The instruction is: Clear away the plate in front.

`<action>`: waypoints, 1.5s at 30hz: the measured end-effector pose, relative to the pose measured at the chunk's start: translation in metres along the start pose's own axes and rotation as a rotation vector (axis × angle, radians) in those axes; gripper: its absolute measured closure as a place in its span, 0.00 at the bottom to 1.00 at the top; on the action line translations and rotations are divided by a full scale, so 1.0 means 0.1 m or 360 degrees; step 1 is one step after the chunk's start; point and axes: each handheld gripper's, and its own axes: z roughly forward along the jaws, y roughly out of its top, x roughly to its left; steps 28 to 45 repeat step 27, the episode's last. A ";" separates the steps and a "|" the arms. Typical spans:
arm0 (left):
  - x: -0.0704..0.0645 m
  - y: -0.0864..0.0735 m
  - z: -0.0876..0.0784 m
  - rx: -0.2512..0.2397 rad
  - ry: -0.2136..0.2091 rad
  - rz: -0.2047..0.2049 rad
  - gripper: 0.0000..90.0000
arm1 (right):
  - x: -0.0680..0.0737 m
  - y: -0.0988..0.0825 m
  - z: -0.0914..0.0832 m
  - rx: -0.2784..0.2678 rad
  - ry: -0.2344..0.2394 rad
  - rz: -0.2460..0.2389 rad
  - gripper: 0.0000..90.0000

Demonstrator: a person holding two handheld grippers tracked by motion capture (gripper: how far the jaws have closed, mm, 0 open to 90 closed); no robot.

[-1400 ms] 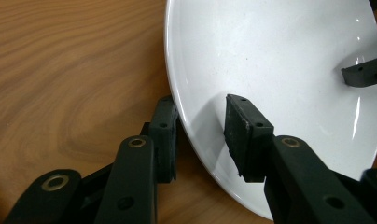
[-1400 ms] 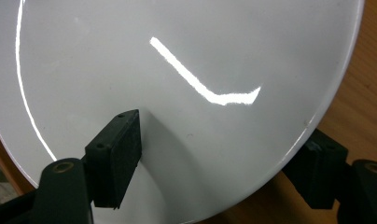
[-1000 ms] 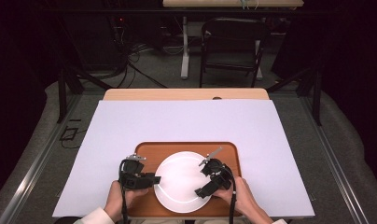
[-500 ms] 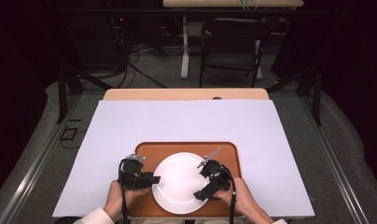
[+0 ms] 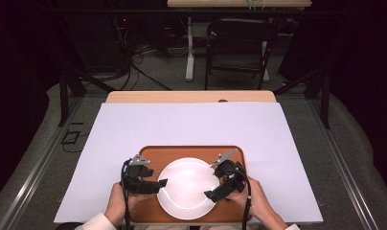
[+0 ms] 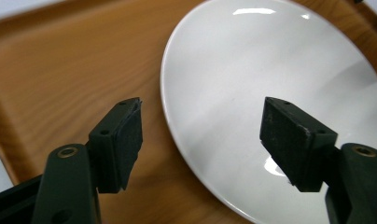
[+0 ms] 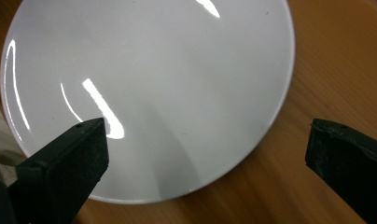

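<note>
On the near half of the wooden tray (image 5: 148,158) lies the white plate (image 5: 187,188), flat and empty, with its near edge reaching almost to the near rim of the tray. At the left side of the plate sits the left gripper (image 5: 159,183); its jaws have just been opening, and now they stand spread with the plate's rim passing between them, no pad pressing on it, as the left gripper view (image 6: 203,140) shows. At the right side of the plate sits the right gripper (image 5: 210,194), its jaws also just opened wider and now spread fully, one over the plate's face and the other over the bare wood, holding nothing (image 7: 200,154). Beyond the plate, the far strip of the tray is bare, and farther still the white sheet (image 5: 191,120) covers the table up to its far wooden edge (image 5: 191,97).

The plate looks like glazed ceramic: I judge it stiff, rather heavy, smooth and slippery, and it can break if it drops. The best hold is probably on the rim, one pad over and one pad under, at two opposite sides.
</note>
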 end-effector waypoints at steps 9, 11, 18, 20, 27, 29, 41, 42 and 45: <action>-0.11 0.08 -0.37 -0.0205 0.0047 0.0330 0.18 | -0.09 -0.18 -0.42 -0.0146 -0.0140 -0.0059 0.00; -0.11 0.08 -0.42 -0.0226 0.0069 0.0351 0.17 | -0.11 -0.21 -0.45 -0.0159 -0.0150 -0.0060 0.00; 0.05 -0.05 -0.67 -0.0289 0.0115 0.0389 0.13 | -0.23 -0.53 -0.72 -0.0226 -0.0274 -0.0014 0.00; 0.10 -0.10 -0.71 -0.0297 0.0141 0.0373 0.12 | -0.26 -0.68 -0.81 -0.0238 -0.0318 0.0022 0.00; 0.29 -0.30 -0.76 -0.0234 0.0176 0.0294 0.06 | -0.29 -1.04 -0.90 -0.0215 -0.0407 0.0147 0.00; 0.29 -0.30 -0.76 -0.0234 0.0176 0.0294 0.06 | -0.29 -1.04 -0.90 -0.0215 -0.0407 0.0147 0.00; 0.29 -0.30 -0.76 -0.0234 0.0176 0.0294 0.06 | -0.29 -1.04 -0.90 -0.0215 -0.0407 0.0147 0.00; 0.29 -0.30 -0.76 -0.0234 0.0176 0.0294 0.06 | -0.29 -1.04 -0.90 -0.0215 -0.0407 0.0147 0.00; 0.29 -0.30 -0.76 -0.0234 0.0176 0.0294 0.06 | -0.29 -1.04 -0.90 -0.0215 -0.0407 0.0147 0.00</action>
